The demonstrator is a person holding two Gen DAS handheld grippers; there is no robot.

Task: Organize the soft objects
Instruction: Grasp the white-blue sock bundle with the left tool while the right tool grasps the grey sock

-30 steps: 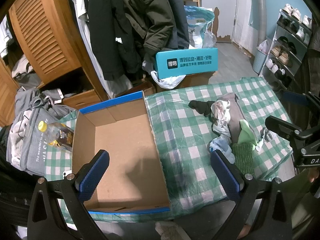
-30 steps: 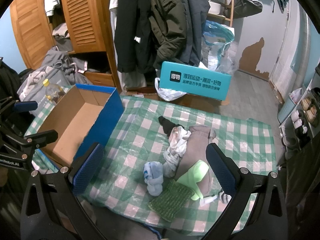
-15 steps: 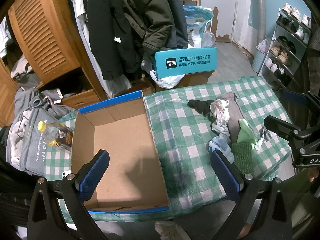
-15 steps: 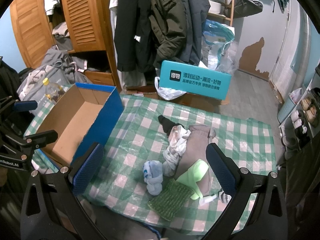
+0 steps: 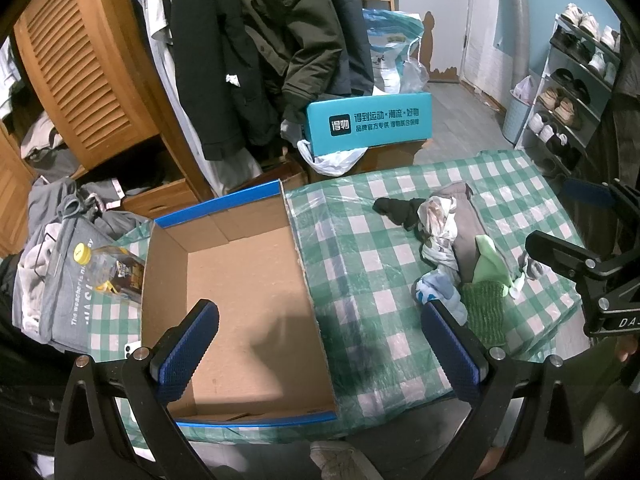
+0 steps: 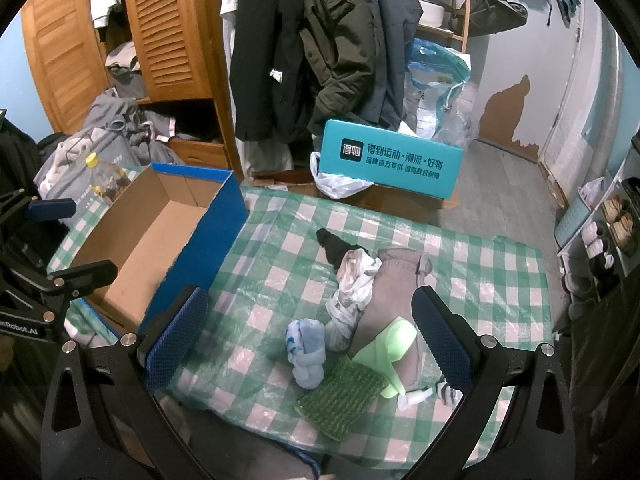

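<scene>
A pile of soft items lies on the green checked tablecloth (image 6: 280,276): a black sock (image 6: 332,244), a white patterned cloth (image 6: 352,280), a grey garment (image 6: 396,280), a light green piece (image 6: 388,344), a blue-white sock roll (image 6: 306,352) and a dark green knit cloth (image 6: 340,400). The pile also shows in the left wrist view (image 5: 460,248). An empty blue-edged cardboard box (image 5: 240,300) stands at the left. My left gripper (image 5: 316,340) is open above the box's near right side. My right gripper (image 6: 308,336) is open above the pile's near end.
A teal printed box (image 6: 392,160) and plastic bags stand beyond the table. Coats hang on a wooden wardrobe (image 6: 168,28). A bottle with a yellow cap (image 5: 108,268) and grey clothes (image 5: 52,264) lie left of the box. A shoe rack (image 5: 568,92) stands at the right.
Both grippers have stayed nearly still and open. The views have shifted only slightly; nothing on the table has moved.
</scene>
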